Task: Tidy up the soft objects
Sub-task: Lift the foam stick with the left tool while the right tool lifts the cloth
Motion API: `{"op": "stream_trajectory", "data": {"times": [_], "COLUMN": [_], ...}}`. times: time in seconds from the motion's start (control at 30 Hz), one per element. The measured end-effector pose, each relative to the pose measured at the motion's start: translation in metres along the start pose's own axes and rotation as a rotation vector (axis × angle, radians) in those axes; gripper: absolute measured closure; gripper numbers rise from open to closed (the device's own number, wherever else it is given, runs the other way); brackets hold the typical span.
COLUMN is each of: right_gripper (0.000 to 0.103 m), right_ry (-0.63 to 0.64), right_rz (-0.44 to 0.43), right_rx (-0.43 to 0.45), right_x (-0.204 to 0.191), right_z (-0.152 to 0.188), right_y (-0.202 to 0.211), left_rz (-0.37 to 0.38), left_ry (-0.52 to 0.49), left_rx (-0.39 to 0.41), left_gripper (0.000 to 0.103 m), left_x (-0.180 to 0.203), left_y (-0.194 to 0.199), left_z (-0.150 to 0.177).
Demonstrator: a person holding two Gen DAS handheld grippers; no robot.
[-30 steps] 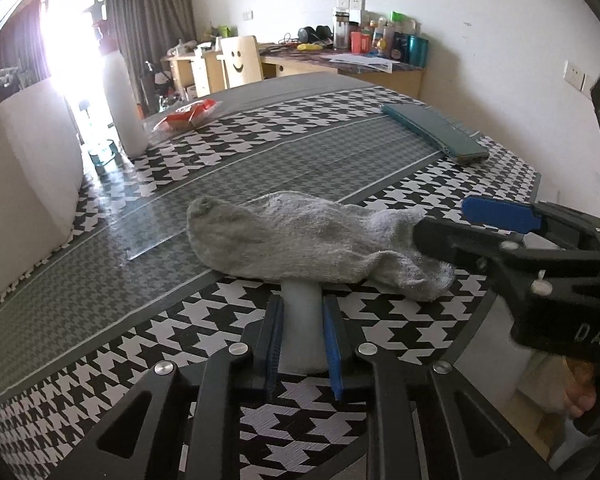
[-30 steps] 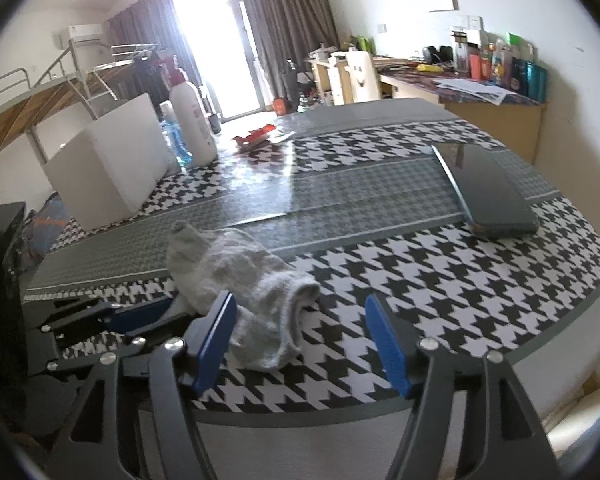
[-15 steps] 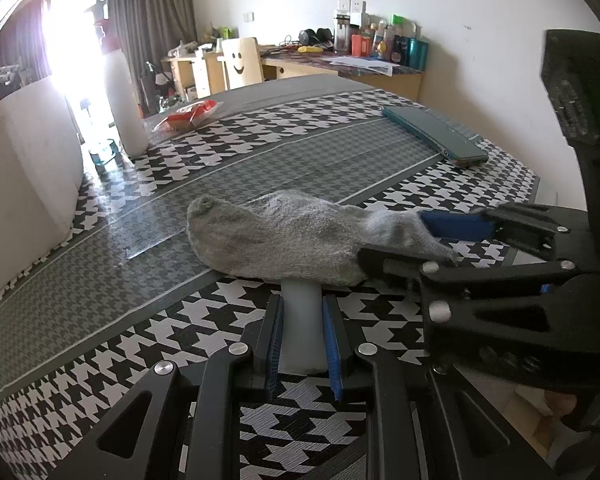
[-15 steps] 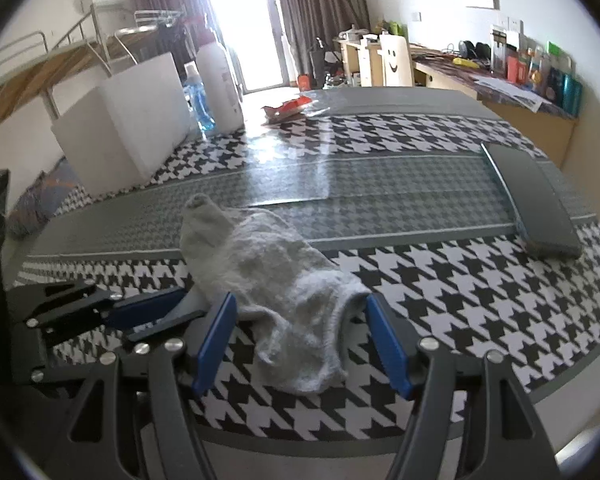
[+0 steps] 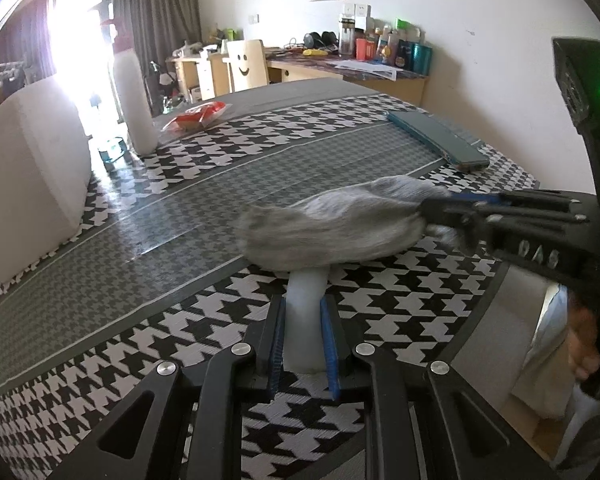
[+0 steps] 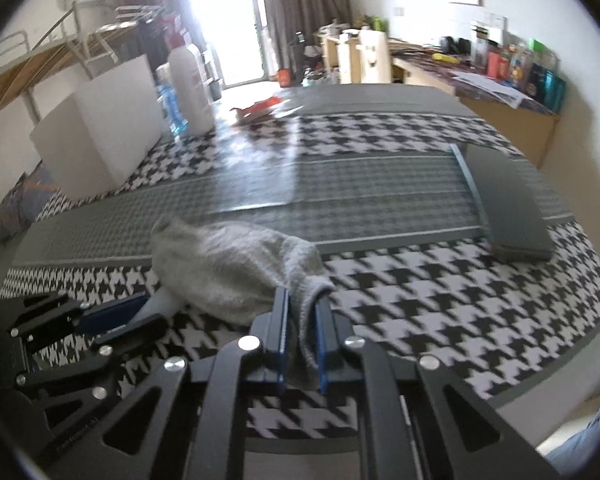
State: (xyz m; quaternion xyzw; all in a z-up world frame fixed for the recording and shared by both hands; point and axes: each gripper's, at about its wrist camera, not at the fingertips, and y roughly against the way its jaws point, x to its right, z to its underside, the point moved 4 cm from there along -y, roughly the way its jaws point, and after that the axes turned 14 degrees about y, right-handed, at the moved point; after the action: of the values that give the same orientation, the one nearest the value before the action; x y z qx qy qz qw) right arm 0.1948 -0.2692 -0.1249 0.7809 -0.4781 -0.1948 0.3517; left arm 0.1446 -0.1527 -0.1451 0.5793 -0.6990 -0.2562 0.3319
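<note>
A grey sock [image 5: 332,228] lies over the houndstooth table; it also shows in the right wrist view [image 6: 228,264]. My left gripper [image 5: 304,332] is shut on a white piece [image 5: 304,316] whose far end goes under the sock. In the right wrist view the left gripper [image 6: 116,312] sits at the sock's left side, with the white piece [image 6: 162,302] showing. My right gripper [image 6: 300,340] is shut on the sock's cuff end [image 6: 306,320]. In the left wrist view the right gripper [image 5: 456,212] comes in from the right, and the sock's right end is lifted and blurred.
A dark teal flat case [image 5: 436,140] lies at the table's right, also visible in the right wrist view [image 6: 508,204]. A white box [image 6: 100,124], a white bottle [image 6: 190,88] and a red packet [image 5: 196,116] stand at the far left. The table edge [image 6: 540,364] is near.
My right gripper has closed on the sock's cuff end and lifted it, dragging the sock to the right. My left gripper has stayed shut on the white piece.
</note>
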Motion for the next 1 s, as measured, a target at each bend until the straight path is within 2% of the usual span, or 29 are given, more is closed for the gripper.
{"op": "stream_trajectory", "data": {"times": [0.27, 0.33, 0.37, 0.4, 0.43, 0.47, 0.5, 0.57, 0.7, 0.73, 1.0], "right_gripper": [0.088, 0.087, 0.080, 0.064, 0.055, 0.041, 0.035, 0.035, 0.034, 0.034, 0.034], "right_ry": [-0.054, -0.080, -0.081, -0.081, -0.080, -0.082, -0.084, -0.081, -0.075, -0.080, -0.078], "right_rz": [0.067, 0.060, 0.057, 0.061, 0.061, 0.047, 0.032, 0.016, -0.008, -0.016, -0.033], "right_rx": [0.009, -0.001, -0.009, -0.012, -0.007, 0.010, 0.027, 0.050, 0.050, 0.038, 0.010], "right_x": [0.019, 0.022, 0.022, 0.021, 0.020, 0.017, 0.015, 0.010, 0.002, -0.001, -0.010], "right_z": [0.009, 0.011, 0.011, 0.011, 0.011, 0.010, 0.010, 0.008, 0.006, 0.005, 0.002], "right_y": [0.013, 0.012, 0.010, 0.009, 0.009, 0.011, 0.014, 0.019, 0.017, 0.012, -0.004], "left_rz": [-0.051, -0.054, -0.043, -0.038, -0.036, -0.031, -0.028, -0.032, -0.032, -0.032, -0.036], "left_ry": [0.050, 0.060, 0.064, 0.067, 0.066, 0.065, 0.063, 0.042, 0.022, 0.023, 0.025], "left_rx": [0.041, 0.047, 0.048, 0.045, 0.044, 0.045, 0.045, 0.045, 0.059, 0.061, 0.032], "left_gripper": [0.084, 0.084, 0.083, 0.083, 0.083, 0.080, 0.080, 0.078, 0.058, 0.056, 0.055], "left_x": [-0.025, -0.029, -0.029, -0.030, -0.030, -0.029, -0.029, -0.026, -0.022, -0.022, -0.025], "left_y": [0.015, 0.017, 0.017, 0.018, 0.018, 0.018, 0.019, 0.019, 0.017, 0.016, 0.004], "left_z": [-0.002, -0.003, -0.003, -0.002, -0.002, -0.002, -0.002, -0.001, -0.006, -0.007, -0.012]}}
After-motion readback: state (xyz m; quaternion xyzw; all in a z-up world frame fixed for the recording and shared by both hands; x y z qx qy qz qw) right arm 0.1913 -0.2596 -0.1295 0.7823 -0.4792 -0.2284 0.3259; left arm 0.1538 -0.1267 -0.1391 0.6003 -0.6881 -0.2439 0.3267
